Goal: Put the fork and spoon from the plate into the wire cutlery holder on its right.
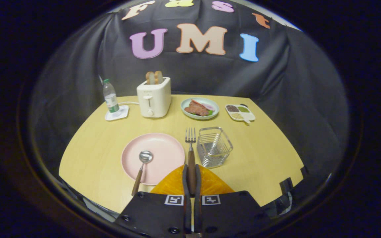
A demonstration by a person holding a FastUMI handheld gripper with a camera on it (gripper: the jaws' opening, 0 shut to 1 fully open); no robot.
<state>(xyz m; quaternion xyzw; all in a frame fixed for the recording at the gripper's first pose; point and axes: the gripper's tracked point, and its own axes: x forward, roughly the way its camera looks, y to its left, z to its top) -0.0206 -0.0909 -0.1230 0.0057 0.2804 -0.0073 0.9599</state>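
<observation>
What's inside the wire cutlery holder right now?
Nothing visible in the wire cutlery holder. The fork is clamped in the claw beside it; the spoon lies on the pink plate.

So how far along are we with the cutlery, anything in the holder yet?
Nothing is in the holder yet; it looks empty. In hand: the claw is shut on the fork's wooden handle, tines pointing ahead, just left of the holder and lifted off the plate. Left: drop the fork into the holder, then fetch the spoon, which lies on the plate with its handle over the near rim.
</observation>
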